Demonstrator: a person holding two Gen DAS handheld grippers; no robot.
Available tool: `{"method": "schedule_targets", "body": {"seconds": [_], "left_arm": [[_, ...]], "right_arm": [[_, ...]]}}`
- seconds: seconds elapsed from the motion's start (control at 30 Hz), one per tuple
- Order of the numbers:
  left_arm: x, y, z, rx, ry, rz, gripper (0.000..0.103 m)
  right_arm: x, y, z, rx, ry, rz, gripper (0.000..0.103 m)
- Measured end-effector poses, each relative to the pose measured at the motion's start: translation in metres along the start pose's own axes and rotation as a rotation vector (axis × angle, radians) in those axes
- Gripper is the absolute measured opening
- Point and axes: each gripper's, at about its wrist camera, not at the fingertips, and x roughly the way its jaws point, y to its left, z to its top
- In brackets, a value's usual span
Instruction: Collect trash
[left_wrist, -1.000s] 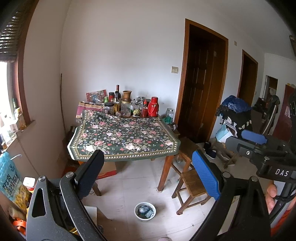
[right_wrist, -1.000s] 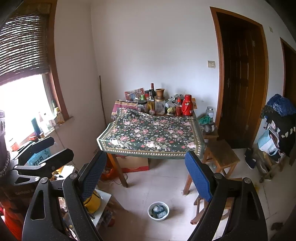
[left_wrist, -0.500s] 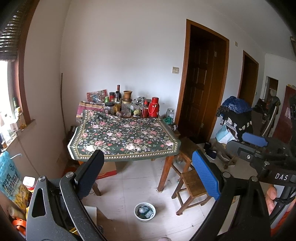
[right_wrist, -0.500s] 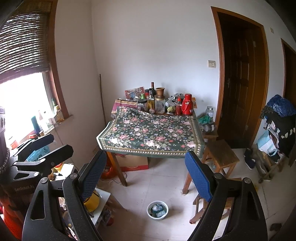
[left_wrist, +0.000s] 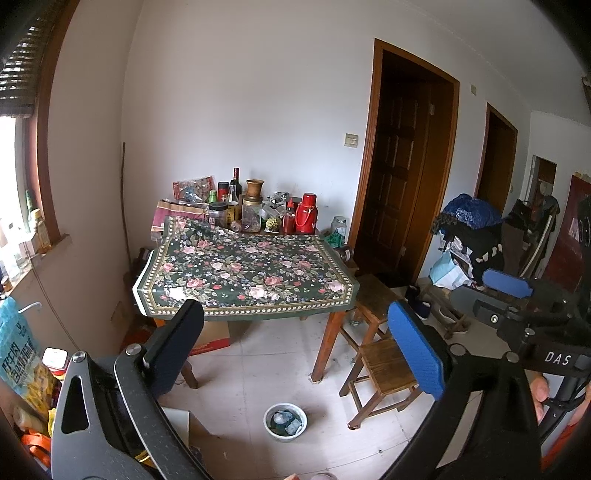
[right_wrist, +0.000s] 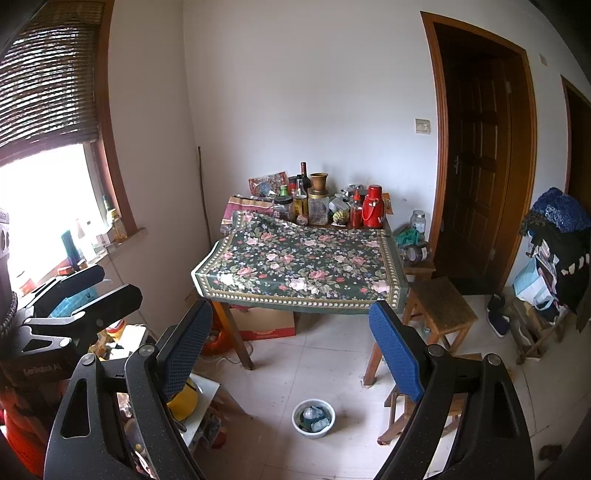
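A small white bowl (left_wrist: 285, 422) with crumpled bluish scraps sits on the tiled floor in front of the table; it also shows in the right wrist view (right_wrist: 313, 418). My left gripper (left_wrist: 295, 339) is open and empty, held well above and back from the bowl. My right gripper (right_wrist: 291, 339) is open and empty, also high above the floor. Each gripper shows at the edge of the other's view: the right one (left_wrist: 513, 295) and the left one (right_wrist: 88, 291).
A table with a floral cloth (right_wrist: 299, 266) stands against the far wall, its back edge crowded with bottles, jars and a red thermos (right_wrist: 373, 206). Wooden stools (left_wrist: 384, 369) stand right of it. A cardboard box (right_wrist: 266, 325) lies under it. Clutter fills the left floor.
Both views have shifted only slightly; the grippers stay open and empty, and the bowl has not moved.
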Motion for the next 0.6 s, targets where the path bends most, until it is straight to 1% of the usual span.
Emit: {"method": "schedule_targets", "body": {"seconds": [0.33, 0.6], "left_arm": [[0.005, 0.0, 0.003, -0.043, 0.005, -0.032, 0.1], [0.014, -0.005, 0.003, -0.033, 0.012, -0.014, 0.1]], "right_arm": [[0.003, -0.002, 0.001, -0.001, 0.003, -0.01, 0.085], [0.01, -0.006, 0.003, 0.009, 0.01, -0.012, 0.085]]}}
